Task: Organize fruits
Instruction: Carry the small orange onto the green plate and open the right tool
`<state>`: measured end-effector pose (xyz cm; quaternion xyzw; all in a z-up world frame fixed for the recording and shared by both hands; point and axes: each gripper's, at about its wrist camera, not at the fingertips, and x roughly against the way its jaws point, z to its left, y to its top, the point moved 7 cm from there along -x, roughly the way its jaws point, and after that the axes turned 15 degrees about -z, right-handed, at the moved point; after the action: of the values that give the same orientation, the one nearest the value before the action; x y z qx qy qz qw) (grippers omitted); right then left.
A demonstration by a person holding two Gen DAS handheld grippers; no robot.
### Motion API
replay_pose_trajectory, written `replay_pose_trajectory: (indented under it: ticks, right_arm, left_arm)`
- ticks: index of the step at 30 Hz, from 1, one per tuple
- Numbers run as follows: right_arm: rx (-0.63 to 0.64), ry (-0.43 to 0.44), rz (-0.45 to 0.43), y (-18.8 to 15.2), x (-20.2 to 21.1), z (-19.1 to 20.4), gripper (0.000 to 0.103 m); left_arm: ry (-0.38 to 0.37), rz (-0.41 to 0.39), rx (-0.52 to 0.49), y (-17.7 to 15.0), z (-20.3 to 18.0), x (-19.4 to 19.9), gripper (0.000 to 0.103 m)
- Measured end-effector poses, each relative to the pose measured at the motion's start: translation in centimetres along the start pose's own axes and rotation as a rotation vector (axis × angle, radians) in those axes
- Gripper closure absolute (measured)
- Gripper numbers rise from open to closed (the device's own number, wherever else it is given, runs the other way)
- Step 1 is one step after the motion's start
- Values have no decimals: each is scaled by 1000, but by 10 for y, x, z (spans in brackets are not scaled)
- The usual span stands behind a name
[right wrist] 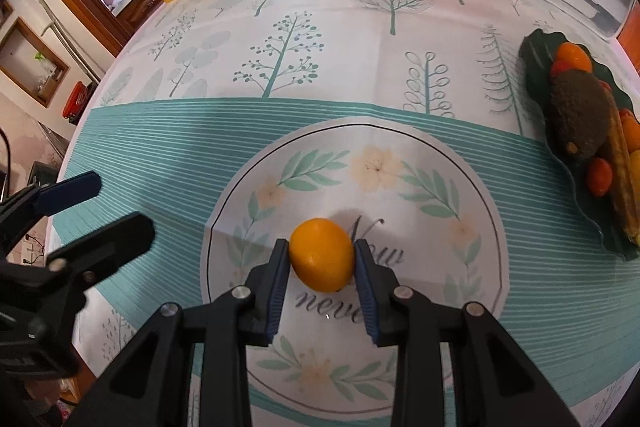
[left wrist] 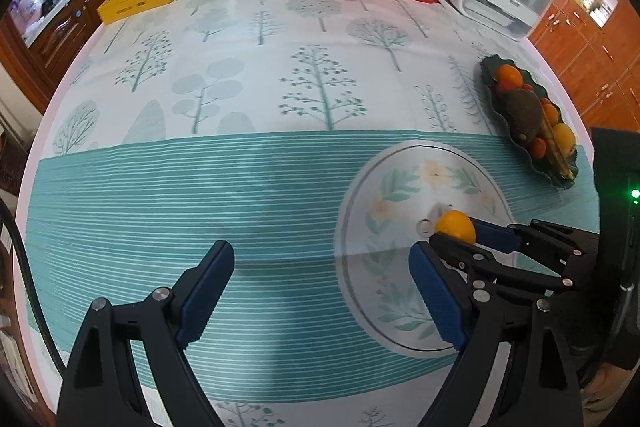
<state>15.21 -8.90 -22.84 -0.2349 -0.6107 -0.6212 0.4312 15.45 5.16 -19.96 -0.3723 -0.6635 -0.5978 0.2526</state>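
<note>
Orange fruit (right wrist: 322, 255) clamped between right gripper (right wrist: 322, 267) pads over tablecloth medallion (right wrist: 440, 163); left gripper (left wrist: 320, 291) jaws apart, empty. Lift straight, carry gently toward green tray (right wrist: 536, 55).

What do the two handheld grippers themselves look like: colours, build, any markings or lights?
Both the left gripper and right gripper are matte black linkage frames with silver pivot pins and ribbed blue finger pads. A green indicator light glows on the right unit's body.

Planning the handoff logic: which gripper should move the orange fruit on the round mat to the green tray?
Right. The right gripper has its pads on both sides of the orange fruit. The left gripper is open over bare tablecloth, farther from the green tray.
</note>
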Motion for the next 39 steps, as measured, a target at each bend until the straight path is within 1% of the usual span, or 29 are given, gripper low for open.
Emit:
replay_pose_trajectory:
  ticks: [6, 13, 19, 22, 25, 31, 35, 39]
  right_arm:
    - [-49, -12, -33, -2, 24, -25, 71]
    - [-122, -55, -92, -2, 61, -76, 71]
    - [-175, -105, -156, 9, 93, -131, 71]
    - [-182, -127, -184, 19, 107, -158, 71]
    - [-176, -145, -216, 34, 121, -183, 71]
    - [-133, -189, -294, 82, 143, -226, 71]
    - [-135, -205, -323, 109, 147, -253, 71]
    - [-144, -203, -328, 129, 140, -274, 71]
  left_arm:
    - [-40, 2, -46, 5, -37, -1, 15]
    - [-96, -4, -103, 16, -95, -1, 15]
    - [-134, 3, -124, 28, -147, -9, 10]
    - [-139, -8, -136, 37, -168, -9, 8]
    - [-148, -31, -134, 54, -190, -10, 5]
    - [-124, -113, -125, 103, -227, -15, 1]
    - [-99, -158, -103, 133, -244, -21, 1]
    - [-78, -170, -93, 153, -255, -33, 1]
